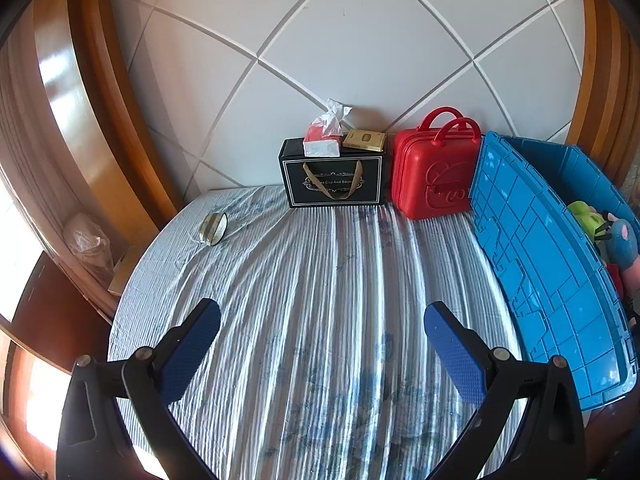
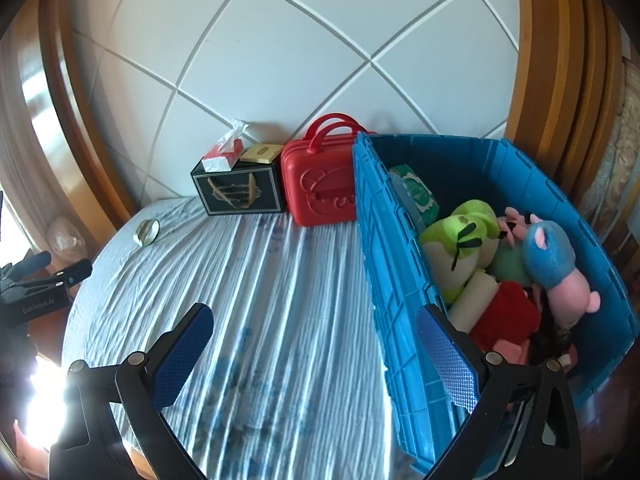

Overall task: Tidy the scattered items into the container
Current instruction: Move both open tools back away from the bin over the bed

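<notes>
Now both tools, left tool (image 1: 322, 344) and right tool (image 2: 316, 346), gape wide, empty; blue crate (image 2: 384, 264) long axis toward headboard.

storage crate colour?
Blue crate; clearest in the right wrist view.

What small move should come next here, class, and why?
Probably carry the left gripper forward and left to the small round mirror. Its jaws stand open and empty, the plush toys already lie in the blue crate, and the mirror seems the only loose thing on the striped cloth.
</notes>
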Available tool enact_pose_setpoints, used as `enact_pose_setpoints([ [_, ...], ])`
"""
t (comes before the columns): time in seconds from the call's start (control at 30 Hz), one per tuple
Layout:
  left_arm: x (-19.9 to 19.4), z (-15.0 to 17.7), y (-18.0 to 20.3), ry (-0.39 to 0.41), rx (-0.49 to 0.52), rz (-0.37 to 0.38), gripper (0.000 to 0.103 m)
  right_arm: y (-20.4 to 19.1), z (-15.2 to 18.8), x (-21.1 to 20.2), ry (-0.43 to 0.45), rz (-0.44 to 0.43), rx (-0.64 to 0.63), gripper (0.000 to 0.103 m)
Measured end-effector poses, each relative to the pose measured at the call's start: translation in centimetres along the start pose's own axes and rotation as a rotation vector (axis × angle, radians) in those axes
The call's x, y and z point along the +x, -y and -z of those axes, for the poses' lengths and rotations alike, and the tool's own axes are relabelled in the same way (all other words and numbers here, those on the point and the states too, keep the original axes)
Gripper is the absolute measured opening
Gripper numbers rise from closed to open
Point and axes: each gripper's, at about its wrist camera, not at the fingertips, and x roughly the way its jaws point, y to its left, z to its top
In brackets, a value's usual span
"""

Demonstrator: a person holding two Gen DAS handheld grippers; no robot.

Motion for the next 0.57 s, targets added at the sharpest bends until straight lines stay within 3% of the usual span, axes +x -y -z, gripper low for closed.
enact_pose_setpoints([
  [0.57, -0.31, 0.97, 0.16, 0.005, 0.019, 0.024, 0.103, -0.41, 0.85, 0.26, -0.017, 0.010, 0.001, 0.103],
])
